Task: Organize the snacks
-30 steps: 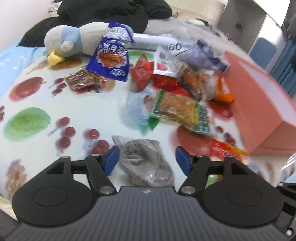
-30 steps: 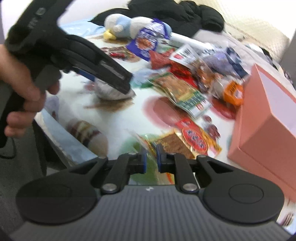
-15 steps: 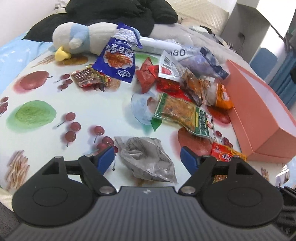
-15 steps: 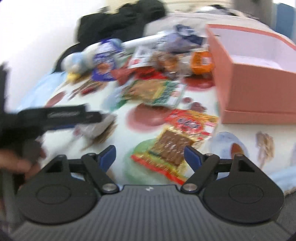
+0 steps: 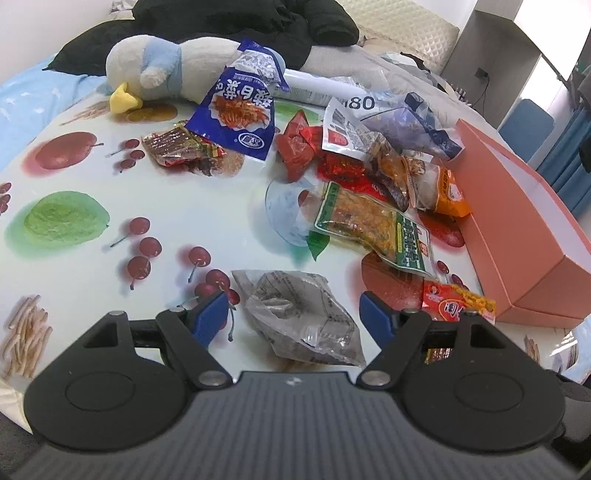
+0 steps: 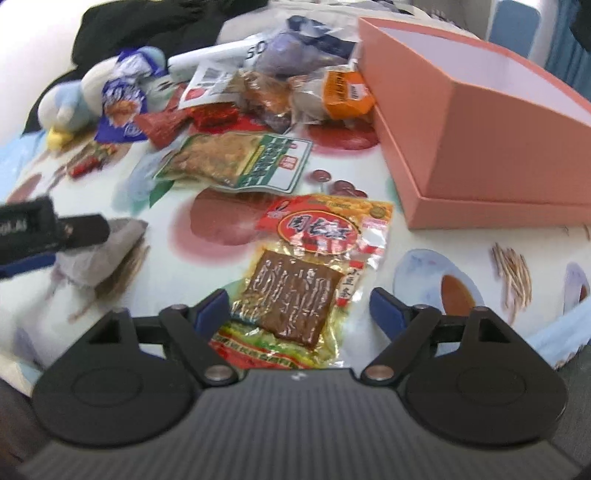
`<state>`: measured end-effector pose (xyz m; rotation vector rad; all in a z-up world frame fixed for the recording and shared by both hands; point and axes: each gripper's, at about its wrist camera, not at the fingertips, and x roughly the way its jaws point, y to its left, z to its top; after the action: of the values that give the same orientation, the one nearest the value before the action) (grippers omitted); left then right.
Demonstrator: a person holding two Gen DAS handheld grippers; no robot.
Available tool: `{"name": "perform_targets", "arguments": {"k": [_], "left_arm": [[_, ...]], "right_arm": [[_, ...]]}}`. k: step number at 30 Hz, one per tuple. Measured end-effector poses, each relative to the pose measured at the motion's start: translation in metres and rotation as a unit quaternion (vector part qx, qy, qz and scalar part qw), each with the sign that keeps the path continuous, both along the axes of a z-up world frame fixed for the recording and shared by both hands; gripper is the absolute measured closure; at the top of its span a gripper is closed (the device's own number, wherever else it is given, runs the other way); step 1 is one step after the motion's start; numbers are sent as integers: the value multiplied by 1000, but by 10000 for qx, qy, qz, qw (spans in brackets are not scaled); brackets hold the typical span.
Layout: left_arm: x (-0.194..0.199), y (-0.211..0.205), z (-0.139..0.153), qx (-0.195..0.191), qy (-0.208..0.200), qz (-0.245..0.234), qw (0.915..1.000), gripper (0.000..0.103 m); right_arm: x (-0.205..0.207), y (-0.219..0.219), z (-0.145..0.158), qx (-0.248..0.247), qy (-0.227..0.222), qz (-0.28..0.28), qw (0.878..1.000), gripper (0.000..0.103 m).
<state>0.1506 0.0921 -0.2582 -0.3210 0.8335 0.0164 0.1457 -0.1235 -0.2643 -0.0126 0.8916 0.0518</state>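
Note:
My left gripper (image 5: 293, 314) is open, with a grey snack packet (image 5: 299, 317) lying on the table between its blue fingertips. My right gripper (image 6: 299, 308) is open around the near end of a red and gold tofu packet (image 6: 310, 266). The left gripper's tip shows in the right wrist view (image 6: 79, 229), over the grey packet (image 6: 107, 251). An open salmon box (image 6: 480, 122) stands at the right, its inside bare where it shows; it also appears in the left wrist view (image 5: 517, 221). A green packet (image 5: 373, 229) lies mid-table.
A heap of snack bags lies at the back: a blue bag (image 5: 243, 110), red packets (image 5: 295, 147), an orange packet (image 5: 447, 192). A plush duck (image 5: 155, 74) and black clothing (image 5: 236, 22) sit behind. The fruit-print tablecloth (image 5: 74, 221) ends near both grippers.
My right gripper opened from shut and swung over the tofu packet, closer to the box. My left gripper widened slightly and stayed over the grey packet.

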Motion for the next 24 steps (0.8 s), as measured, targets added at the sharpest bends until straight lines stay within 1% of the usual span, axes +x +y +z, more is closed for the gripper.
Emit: {"name": "perform_targets", "arguments": {"k": [2,5,6,7,8,9,10,11,14,15,17,19,20,21,22,24], "left_arm": [[1,-1,-2,8,18,-19,10000,22],[3,-1,-4,33,42,-36,10000,22],[3,-2,-5,44,48,-49,10000,22],[4,-2,-5,62,57,-72,9999,22],[5,-3,-5,81,52,-83,9999,22],[6,-4,-5,108,52,-91,9999,22],[7,-4,-6,131,59,-93,9999,22],[8,-4,-7,145,66,-90,9998,22],[12,-6,-10,184,101,-90,9997,22],[14,-8,-11,217,121,-110,9996,23],[17,-12,-17,281,174,-195,9993,28],[16,-19,-17,492,145,-279,9983,33],[16,-22,-17,581,144,-326,9977,33],[15,-24,-16,607,137,-327,9975,36],[14,-24,-15,566,143,-315,9978,38],[12,-23,-14,401,176,-299,9986,39]], "right_arm": [[1,5,-2,-145,-53,172,9997,12],[2,7,-4,-134,-117,431,9989,13],[3,7,-4,-127,-140,505,9985,16],[2,8,-3,-101,-152,571,9982,23],[1,9,-2,-73,-173,651,9977,27],[0,11,-2,-78,-213,765,9968,35],[-1,14,-1,-115,-256,886,9957,40],[-3,17,0,-190,-292,937,9950,42],[-2,18,1,-188,-319,1023,9941,43],[-2,17,1,-185,-330,1047,9938,48],[-1,14,3,-147,-340,1042,9939,48],[0,11,4,-65,-287,1018,9944,49],[0,10,5,-44,-270,1017,9944,49],[-1,9,6,-26,-268,1013,9945,49],[-2,7,7,-11,-265,1007,9946,49],[-3,3,8,41,-226,976,9950,49]]}}
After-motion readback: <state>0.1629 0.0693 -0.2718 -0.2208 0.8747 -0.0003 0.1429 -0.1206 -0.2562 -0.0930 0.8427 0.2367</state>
